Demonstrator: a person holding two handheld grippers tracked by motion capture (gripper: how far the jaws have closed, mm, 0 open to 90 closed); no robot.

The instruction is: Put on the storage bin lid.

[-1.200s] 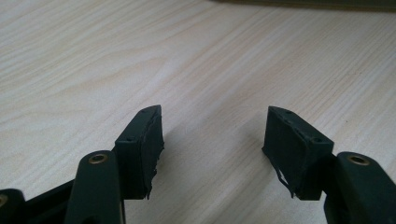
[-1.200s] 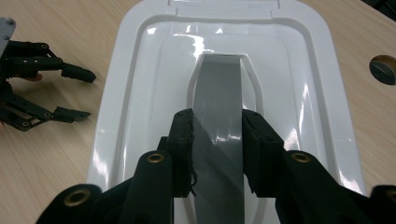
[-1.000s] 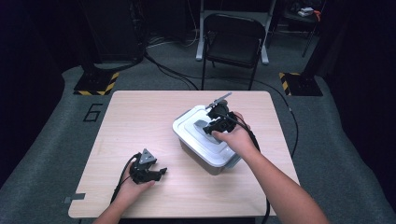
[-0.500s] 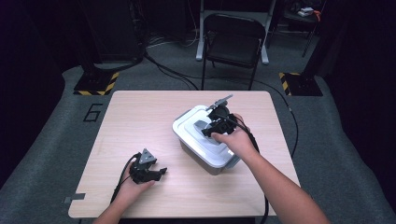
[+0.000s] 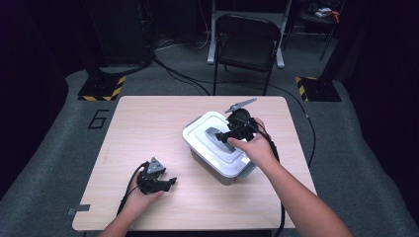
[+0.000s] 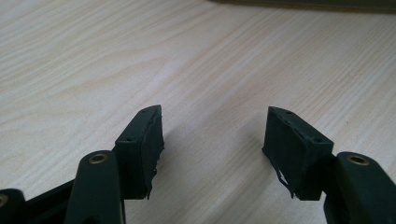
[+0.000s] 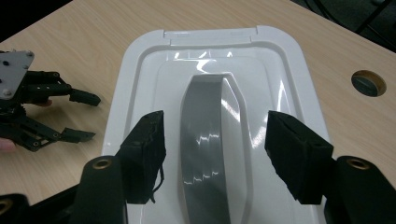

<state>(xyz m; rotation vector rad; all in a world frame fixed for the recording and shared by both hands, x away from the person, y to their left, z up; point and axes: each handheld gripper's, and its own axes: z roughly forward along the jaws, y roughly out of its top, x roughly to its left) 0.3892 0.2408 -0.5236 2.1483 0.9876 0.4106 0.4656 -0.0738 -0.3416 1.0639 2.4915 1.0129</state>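
At frame centre the right claw (image 7: 215, 156), jaws just opening astride the grey handle (image 7: 210, 140), has let go of the lidded box (image 5: 217, 148); the left claw (image 5: 165, 181) rests part-open, empty.

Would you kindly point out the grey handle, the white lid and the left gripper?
grey handle (image 7: 208, 140): right gripper view, middle of the bar.
white lid (image 7: 140, 79): right gripper view, its raised rim.
left gripper (image 5: 170, 181): high view, between its fingertips.

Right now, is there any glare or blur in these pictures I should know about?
Right gripper view: bright glare streaks on the white lid and its grey handle, otherwise sharp. Left gripper view: the jaws throw soft shadows on the table. High view: table lit, surroundings dark.
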